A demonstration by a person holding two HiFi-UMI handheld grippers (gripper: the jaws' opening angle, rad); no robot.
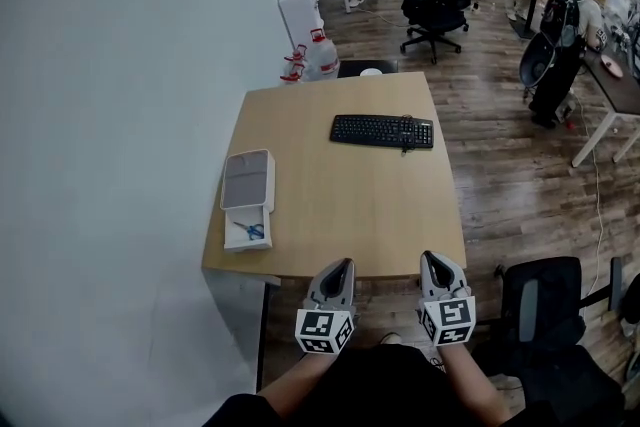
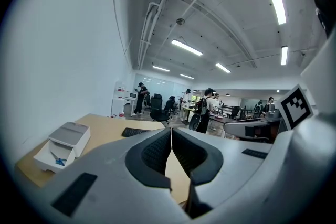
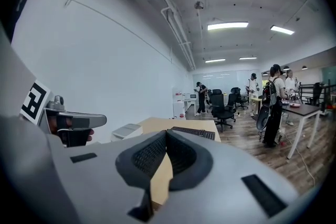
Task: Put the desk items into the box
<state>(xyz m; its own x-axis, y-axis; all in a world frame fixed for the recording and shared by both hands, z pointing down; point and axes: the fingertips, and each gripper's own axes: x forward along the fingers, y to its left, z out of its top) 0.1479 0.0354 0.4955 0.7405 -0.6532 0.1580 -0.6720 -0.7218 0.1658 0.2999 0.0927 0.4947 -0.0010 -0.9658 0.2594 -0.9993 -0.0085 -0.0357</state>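
Note:
A white box [image 1: 247,200] lies at the left edge of the wooden desk [image 1: 340,205]. Its grey lid is slid back, and a small blue item [image 1: 255,231] shows in the open near end. The box [image 2: 62,145] also appears at the lower left of the left gripper view. A black keyboard [image 1: 382,131] lies at the far right of the desk. My left gripper [image 1: 341,265] and right gripper [image 1: 432,260] hang side by side just off the desk's near edge. Both are shut and hold nothing.
An office chair [image 1: 545,310] stands at my right, beside the desk. A white wall runs along the desk's left side. Beyond the desk are white cabinets [image 1: 300,10], water jugs, a black chair [image 1: 432,0], other desks and several people.

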